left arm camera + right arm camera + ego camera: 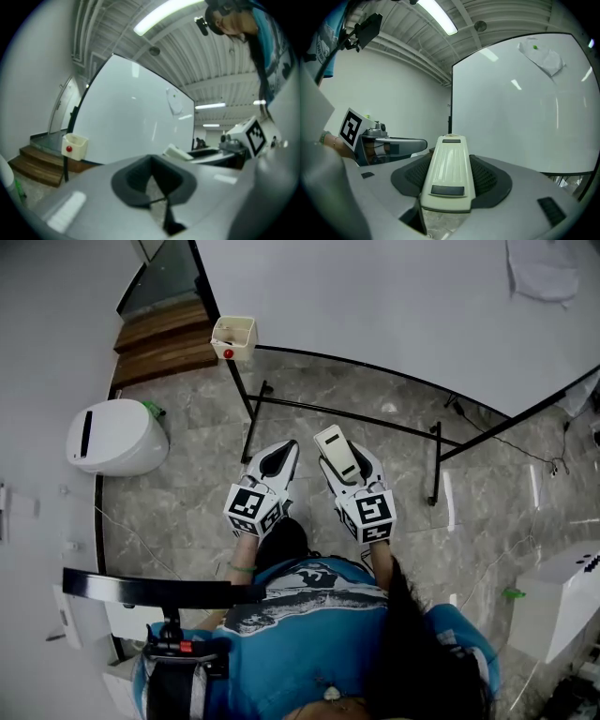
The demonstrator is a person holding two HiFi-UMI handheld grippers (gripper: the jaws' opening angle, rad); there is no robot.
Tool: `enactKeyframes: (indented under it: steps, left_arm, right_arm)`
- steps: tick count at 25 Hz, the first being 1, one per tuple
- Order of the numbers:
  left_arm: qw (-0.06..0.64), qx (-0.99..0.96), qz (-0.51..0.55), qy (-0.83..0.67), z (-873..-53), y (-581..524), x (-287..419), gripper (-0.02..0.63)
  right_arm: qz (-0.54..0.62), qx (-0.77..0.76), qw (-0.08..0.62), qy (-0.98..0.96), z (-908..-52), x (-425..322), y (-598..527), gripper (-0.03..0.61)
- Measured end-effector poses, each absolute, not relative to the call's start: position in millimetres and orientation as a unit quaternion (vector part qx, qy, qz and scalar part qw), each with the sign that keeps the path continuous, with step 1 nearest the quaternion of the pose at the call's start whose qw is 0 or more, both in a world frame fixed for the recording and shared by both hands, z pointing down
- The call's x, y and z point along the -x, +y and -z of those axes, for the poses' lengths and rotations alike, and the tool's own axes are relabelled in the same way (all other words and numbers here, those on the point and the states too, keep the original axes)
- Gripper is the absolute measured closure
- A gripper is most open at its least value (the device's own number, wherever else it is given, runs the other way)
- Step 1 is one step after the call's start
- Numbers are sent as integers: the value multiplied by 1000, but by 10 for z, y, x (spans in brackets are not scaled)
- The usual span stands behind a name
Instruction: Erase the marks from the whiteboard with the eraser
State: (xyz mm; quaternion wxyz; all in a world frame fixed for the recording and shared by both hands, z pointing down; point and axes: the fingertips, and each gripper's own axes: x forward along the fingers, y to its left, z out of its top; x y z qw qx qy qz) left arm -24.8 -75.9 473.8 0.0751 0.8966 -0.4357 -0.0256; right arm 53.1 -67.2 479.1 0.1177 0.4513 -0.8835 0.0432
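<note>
A large whiteboard [394,306] on a black frame stands ahead of me; its surface [525,112] looks clean, with no marks that I can make out. My right gripper [339,460] is shut on a cream eraser [447,171], which sticks out past the jaws [334,452]. It is held short of the board, not touching it. My left gripper [277,461] hangs beside it to the left, shut with nothing between its jaws [157,190]. A cream holder box [233,337] with a red dot hangs at the board's lower left corner.
A white cloth [542,270] is pinned on the board's upper right. The black stand legs [258,413] reach out over the marble floor. A white rounded bin [117,435] sits at the left, wooden steps [164,338] behind it, and a white unit [562,601] at the right.
</note>
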Motion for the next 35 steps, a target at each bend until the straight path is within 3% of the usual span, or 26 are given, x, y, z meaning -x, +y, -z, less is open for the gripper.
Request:
enactKeyframes:
  steps: [19, 35]
  left_arm:
    - [75, -935, -21, -346, -4847, -2101, 703, 609]
    - [76, -920, -21, -384, -4793, -2816, 603, 609]
  right_arm:
    - [29, -524, 132, -841, -4465, -38, -2241, 316]
    - [275, -510, 180, -795, -3587, 6, -3709, 316]
